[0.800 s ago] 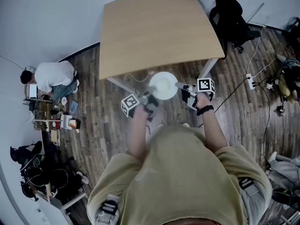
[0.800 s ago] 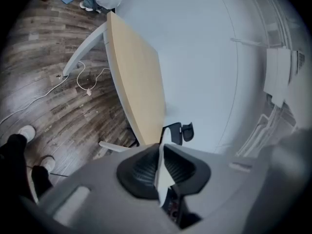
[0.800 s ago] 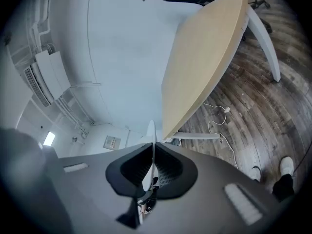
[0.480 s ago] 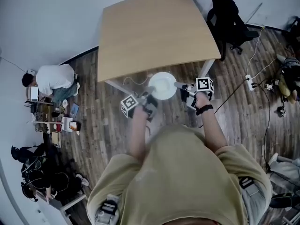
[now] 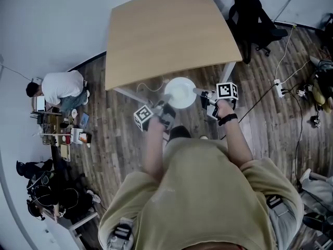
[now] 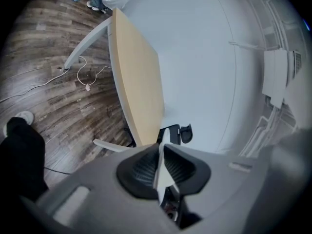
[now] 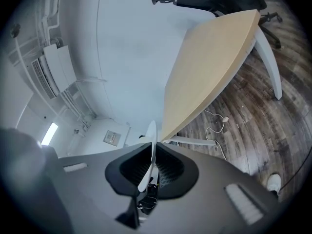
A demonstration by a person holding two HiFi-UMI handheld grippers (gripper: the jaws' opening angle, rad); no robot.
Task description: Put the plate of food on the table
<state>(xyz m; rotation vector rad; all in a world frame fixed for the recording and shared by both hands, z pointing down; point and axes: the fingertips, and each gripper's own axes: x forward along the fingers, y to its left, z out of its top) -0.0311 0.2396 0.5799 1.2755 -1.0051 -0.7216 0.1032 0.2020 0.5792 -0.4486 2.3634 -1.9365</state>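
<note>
Spanning the gap, the plate (image 5: 180,93) hangs between left tool (image 5: 165,110) and right tool (image 5: 204,96), each clamped on its rim (edge-on in gripper views only); desk (image 5: 166,35) lies beyond.

An office-like workroom, shown by wooden table (image 5: 171,35), office chair (image 5: 253,12) and power strip (image 5: 279,87).

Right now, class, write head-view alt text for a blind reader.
From above, a person grips a white plate by opposite rims with the left gripper and right gripper, just before the near edge of a wooden table. Another person crouches at left.
</note>
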